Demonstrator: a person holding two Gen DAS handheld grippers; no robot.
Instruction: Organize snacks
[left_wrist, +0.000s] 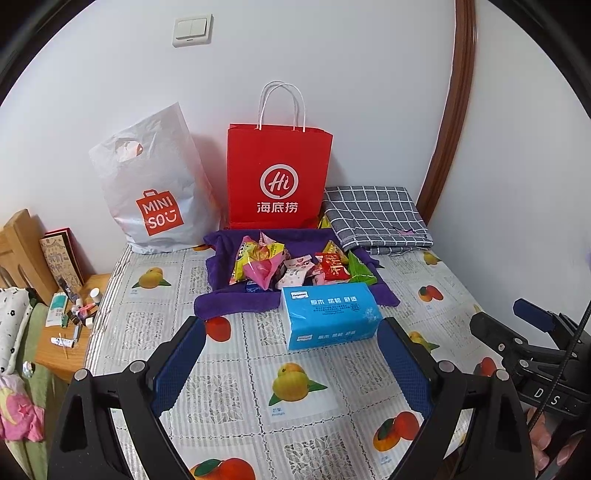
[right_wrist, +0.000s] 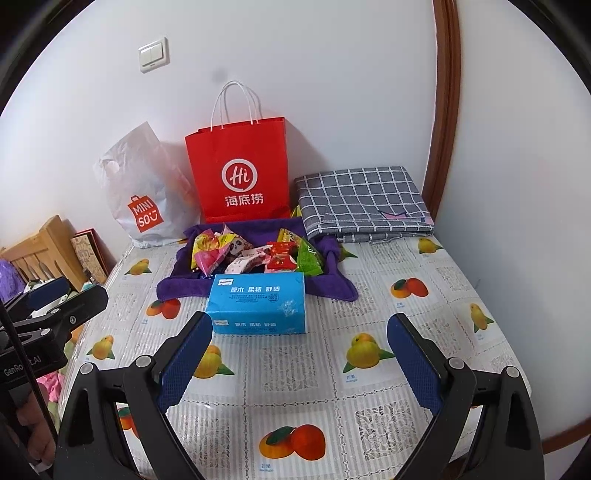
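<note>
Fruit-print table against white wall. Snacks heaped on purple cloth, behind blue tissue pack. Left gripper and right gripper: fingers wide apart, empty.

We see soft, even, fairly bright light in both wrist views, no hard highlights. The red paper bag throws a faint, diffuse shadow onto the white wall just right of it, so the light seems to come from the left front. The plastic cover on the worktop shows mild sheen in front of the red paper bag, nothing blown out. Print on the bag is sharp; focus holds across the centre. Heavy fisheye: the brown door frame right of the bag bows hard, and black vignette fills the corners. A slight pink colour cast fringes the edges.
</note>
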